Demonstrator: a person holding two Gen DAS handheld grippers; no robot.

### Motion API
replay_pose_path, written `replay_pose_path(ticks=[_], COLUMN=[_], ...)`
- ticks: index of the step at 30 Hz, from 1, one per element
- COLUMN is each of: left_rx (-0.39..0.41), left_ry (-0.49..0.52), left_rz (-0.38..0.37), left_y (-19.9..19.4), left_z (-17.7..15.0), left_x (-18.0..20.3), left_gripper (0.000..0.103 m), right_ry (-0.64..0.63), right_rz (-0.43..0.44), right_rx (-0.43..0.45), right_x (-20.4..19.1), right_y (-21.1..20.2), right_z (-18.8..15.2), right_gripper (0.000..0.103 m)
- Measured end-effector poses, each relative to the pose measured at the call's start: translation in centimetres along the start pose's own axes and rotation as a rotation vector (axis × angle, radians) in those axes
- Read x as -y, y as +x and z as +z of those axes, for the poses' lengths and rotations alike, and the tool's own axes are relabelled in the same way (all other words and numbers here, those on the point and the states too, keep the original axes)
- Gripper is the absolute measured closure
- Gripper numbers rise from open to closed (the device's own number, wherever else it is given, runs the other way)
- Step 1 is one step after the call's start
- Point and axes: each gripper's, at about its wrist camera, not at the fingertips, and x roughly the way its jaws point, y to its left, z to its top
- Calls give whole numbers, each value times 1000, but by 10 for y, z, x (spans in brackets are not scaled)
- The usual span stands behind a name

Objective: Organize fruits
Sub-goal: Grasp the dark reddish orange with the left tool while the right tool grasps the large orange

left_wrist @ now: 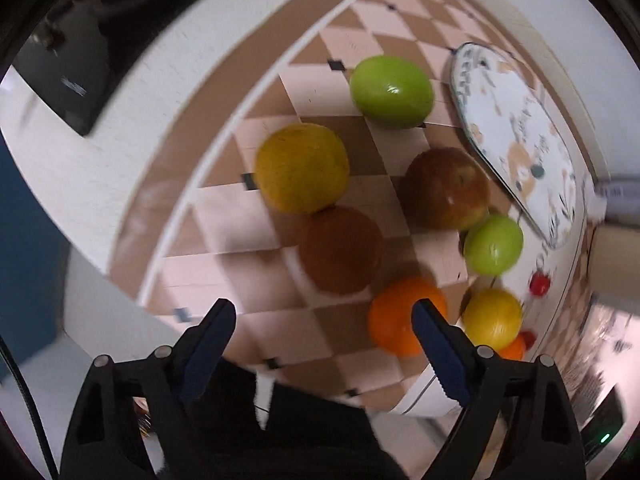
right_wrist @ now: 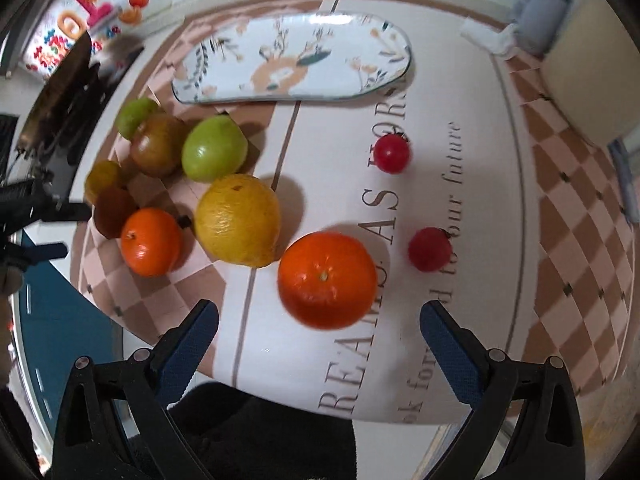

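Observation:
Fruit lies loose on a round table with a checkered cloth point(right_wrist: 568, 208). My right gripper point(right_wrist: 320, 313) is open above a large orange point(right_wrist: 327, 279), which sits just ahead of its gap. To the orange's left are a lemon point(right_wrist: 238, 220), a small orange point(right_wrist: 151, 240) and a green apple point(right_wrist: 214, 148). Two cherry tomatoes point(right_wrist: 392, 153) point(right_wrist: 429, 249) lie to the right. My left gripper point(left_wrist: 325, 312) is open over a brown fruit point(left_wrist: 340, 250), with a yellow fruit point(left_wrist: 302, 168), a green apple point(left_wrist: 392, 92), a red-brown apple point(left_wrist: 446, 188) and an orange point(left_wrist: 396, 320) around it. Neither gripper holds anything.
An oval floral plate point(right_wrist: 296, 64) lies bare at the far side of the cloth. A colourful printed box point(right_wrist: 80, 20) stands beyond the table's left edge and a beige cushion point(right_wrist: 588, 72) at the right. The table's curved near edge point(right_wrist: 104, 312) runs close below the grippers.

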Motion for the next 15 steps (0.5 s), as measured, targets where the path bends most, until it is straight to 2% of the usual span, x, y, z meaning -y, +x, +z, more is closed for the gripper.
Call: replay_pose_path(ticks=[4, 9, 15], left_rx=[-43, -30, -20], left_ry=[-27, 8, 71], left_rz=[-8, 44, 95], left_y=[19, 28, 29], left_z=[18, 26, 31], left_x=[8, 20, 33], left_gripper=[25, 49, 50], right_ry=[32, 74, 106], right_rz=[34, 75, 120], right_rx=[-53, -61, -85], right_x=[5, 10, 13], right_y=[19, 29, 38], right_z=[7, 13, 21], right_gripper=[3, 4, 17])
